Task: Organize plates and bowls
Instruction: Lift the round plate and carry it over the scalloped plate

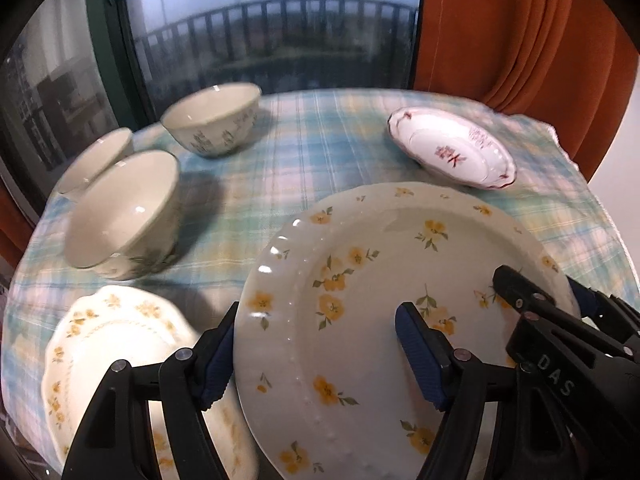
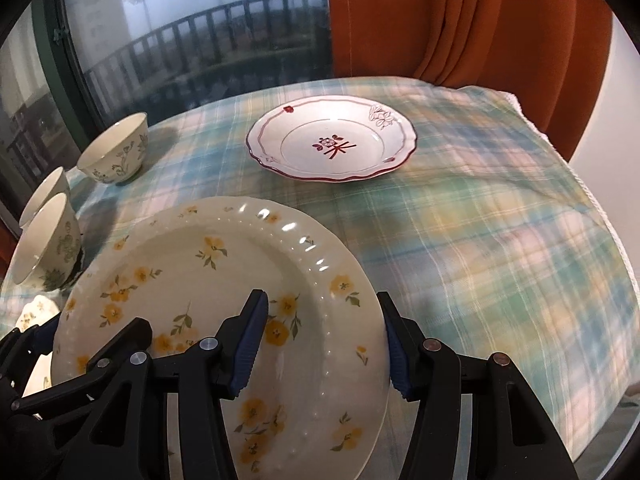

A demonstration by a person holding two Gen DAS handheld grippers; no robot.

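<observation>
**Large floral plate carried between two grippers; sorting barely begun**

Holding position, item by item:

- Large yellow-flowered plate (image 1: 380,320): tilted, apparently lifted off the checked tablecloth (image 2: 500,240), and spanned on both sides. The left gripper (image 1: 320,360) straddles its left rim, one pad under the edge and one on the face. The right gripper (image 2: 324,344) does the same on the right rim. Both pairs of jaws appear clamped on the rim, though actual pad contact is hard to confirm through the blur.
- Smaller yellow-flowered plate (image 1: 120,344): lying on the cloth at near left, partly under the lifted plate's edge.
- Red-patterned plate (image 2: 332,144): alone at the far side, well apart from the others.
- Three bowls: near bowl (image 1: 124,216) and rear bowl (image 1: 98,156) just beside each other at left; a third bowl (image 1: 216,118) stands apart, nearer the window (image 1: 260,32).

Progress, as judged: early. No plates are stacked and no bowls are nested. Remaining work is setting the large plate down, gathering the other two plates with it, and nesting the bowls.
</observation>
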